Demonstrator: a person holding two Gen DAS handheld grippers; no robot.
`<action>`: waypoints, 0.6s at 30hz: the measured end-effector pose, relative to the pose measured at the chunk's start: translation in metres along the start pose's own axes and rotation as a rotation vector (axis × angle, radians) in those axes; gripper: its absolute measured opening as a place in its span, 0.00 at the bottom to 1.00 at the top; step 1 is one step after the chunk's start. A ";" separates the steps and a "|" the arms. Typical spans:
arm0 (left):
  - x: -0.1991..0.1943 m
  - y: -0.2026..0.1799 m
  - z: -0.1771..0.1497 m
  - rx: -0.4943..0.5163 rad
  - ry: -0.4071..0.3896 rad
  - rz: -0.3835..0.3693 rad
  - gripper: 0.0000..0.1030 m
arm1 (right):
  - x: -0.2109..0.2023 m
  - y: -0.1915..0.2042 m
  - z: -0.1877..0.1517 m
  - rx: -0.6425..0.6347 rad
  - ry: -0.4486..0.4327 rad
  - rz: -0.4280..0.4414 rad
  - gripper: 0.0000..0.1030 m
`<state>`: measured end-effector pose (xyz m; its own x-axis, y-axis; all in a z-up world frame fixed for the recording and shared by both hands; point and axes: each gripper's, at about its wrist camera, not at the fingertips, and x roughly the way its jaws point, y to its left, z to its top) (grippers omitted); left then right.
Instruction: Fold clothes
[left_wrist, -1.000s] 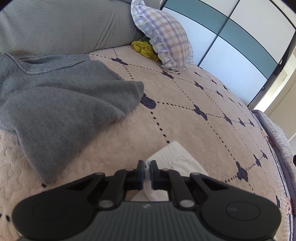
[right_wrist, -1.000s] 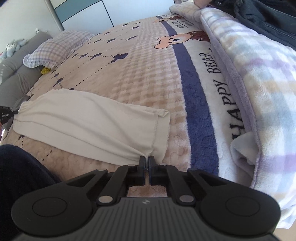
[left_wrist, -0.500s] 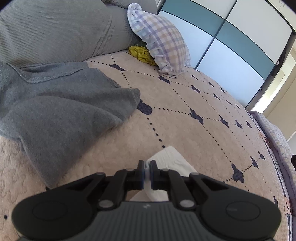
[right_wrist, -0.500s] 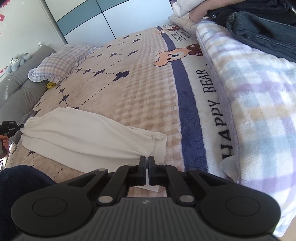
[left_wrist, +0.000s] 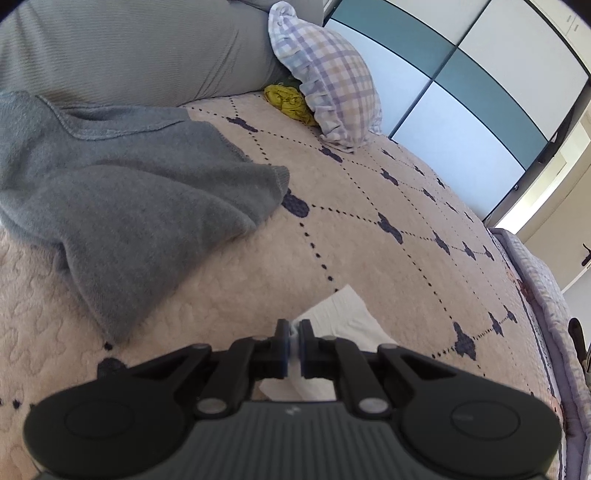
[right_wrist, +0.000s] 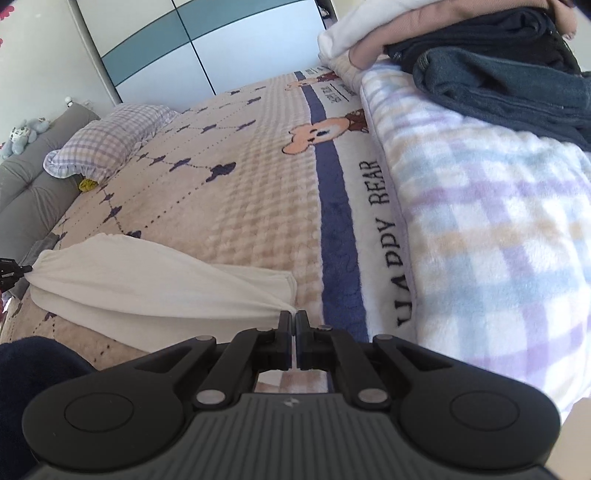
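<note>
Both ends of the white garment (right_wrist: 147, 284), stretched over the bed (right_wrist: 240, 206), are pinched in my left gripper (left_wrist: 294, 330) and right gripper (right_wrist: 294, 319), jaws closed on cloth, and I reckon uneven pulling could slip a thin corner free.

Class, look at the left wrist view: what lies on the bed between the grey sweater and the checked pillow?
Mostly bare quilted bedspread separates the grey sweater from the checked pillow; a crumpled yellow-green cloth rests against the pillow.
</note>
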<state>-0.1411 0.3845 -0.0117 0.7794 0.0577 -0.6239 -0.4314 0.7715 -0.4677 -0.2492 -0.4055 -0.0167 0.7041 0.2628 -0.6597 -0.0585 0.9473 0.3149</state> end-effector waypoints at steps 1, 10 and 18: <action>0.000 0.002 0.000 -0.004 0.001 -0.007 0.05 | 0.003 -0.001 -0.004 0.002 0.011 -0.006 0.02; -0.005 0.009 -0.001 0.025 0.001 -0.020 0.05 | -0.005 0.003 -0.020 -0.013 0.029 0.007 0.02; -0.012 0.019 -0.001 -0.017 -0.002 -0.044 0.06 | 0.002 0.005 -0.025 -0.041 0.048 -0.018 0.02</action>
<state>-0.1586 0.3974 -0.0140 0.7986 0.0249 -0.6014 -0.4044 0.7621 -0.5055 -0.2658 -0.3956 -0.0336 0.6703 0.2531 -0.6976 -0.0757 0.9585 0.2750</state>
